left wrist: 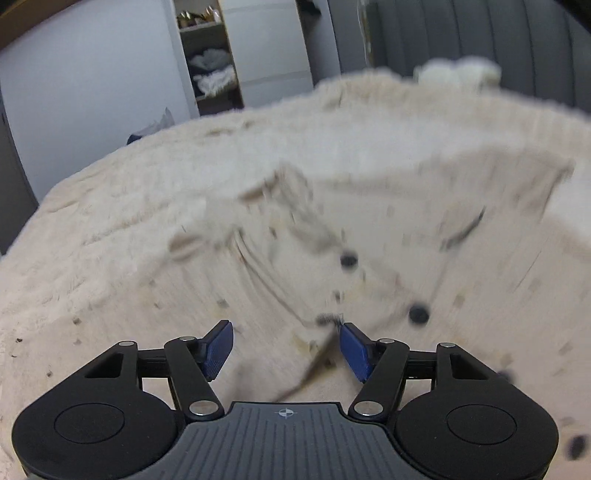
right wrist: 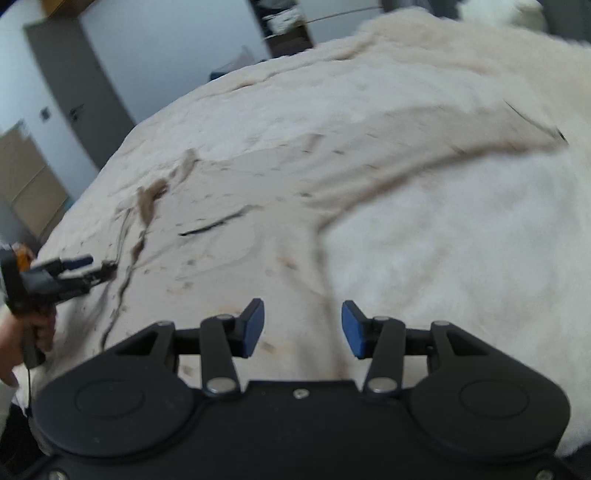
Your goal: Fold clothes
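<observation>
A cream patterned shirt (left wrist: 369, 236) with dark buttons lies spread flat on a fluffy cream blanket (left wrist: 110, 236); it also shows in the right wrist view (right wrist: 240, 229), one sleeve stretched to the far right. My left gripper (left wrist: 286, 349) is open and empty, low over the shirt's front edge beside the button placket. It shows at the left of the right wrist view (right wrist: 99, 267), its fingers near the placket. My right gripper (right wrist: 303, 328) is open and empty, hovering above the shirt's side seam. Both views are blurred by motion.
The blanket (right wrist: 443, 240) covers a bed. A white fluffy thing (left wrist: 458, 72) lies at the far edge before a grey padded headboard (left wrist: 480, 33). An open shelf (left wrist: 210, 55) with folded linen and a grey door (right wrist: 74, 85) stand beyond the bed.
</observation>
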A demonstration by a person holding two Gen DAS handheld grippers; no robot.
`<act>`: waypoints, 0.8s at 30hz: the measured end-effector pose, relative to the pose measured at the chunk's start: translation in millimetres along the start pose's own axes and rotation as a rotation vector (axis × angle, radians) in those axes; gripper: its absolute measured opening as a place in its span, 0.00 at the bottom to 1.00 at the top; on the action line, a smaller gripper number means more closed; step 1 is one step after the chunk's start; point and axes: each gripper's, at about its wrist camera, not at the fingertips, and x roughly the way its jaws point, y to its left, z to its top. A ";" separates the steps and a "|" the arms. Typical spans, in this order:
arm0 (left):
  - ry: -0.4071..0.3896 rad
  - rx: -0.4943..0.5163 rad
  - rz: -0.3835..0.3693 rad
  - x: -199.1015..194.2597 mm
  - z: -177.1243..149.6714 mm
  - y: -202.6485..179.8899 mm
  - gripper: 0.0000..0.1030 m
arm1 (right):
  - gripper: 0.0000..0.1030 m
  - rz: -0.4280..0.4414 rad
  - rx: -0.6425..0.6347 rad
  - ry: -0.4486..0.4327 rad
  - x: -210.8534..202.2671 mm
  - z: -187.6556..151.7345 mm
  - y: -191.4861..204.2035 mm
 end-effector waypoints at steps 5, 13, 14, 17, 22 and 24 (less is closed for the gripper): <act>-0.139 -0.332 0.088 -69.2 -1.6 73.3 0.65 | 0.45 0.108 -0.127 0.049 53.8 46.8 106.3; -0.189 -0.685 0.403 -94.6 -42.9 179.5 0.65 | 0.41 0.166 -0.243 0.193 193.3 66.2 253.8; -0.190 -0.699 0.406 -96.8 -43.4 183.6 0.65 | 0.39 0.149 -0.248 0.213 211.3 65.0 265.4; -0.192 -0.740 0.414 -103.6 -45.2 195.8 0.64 | 0.28 0.090 -0.233 0.239 239.7 60.8 277.8; -0.201 -0.800 0.418 -113.1 -45.9 210.6 0.64 | 0.01 0.021 -0.285 0.202 236.5 61.9 281.1; -0.204 -0.810 0.405 -117.2 -42.9 208.5 0.64 | 0.01 0.010 -0.324 0.174 226.1 64.5 281.9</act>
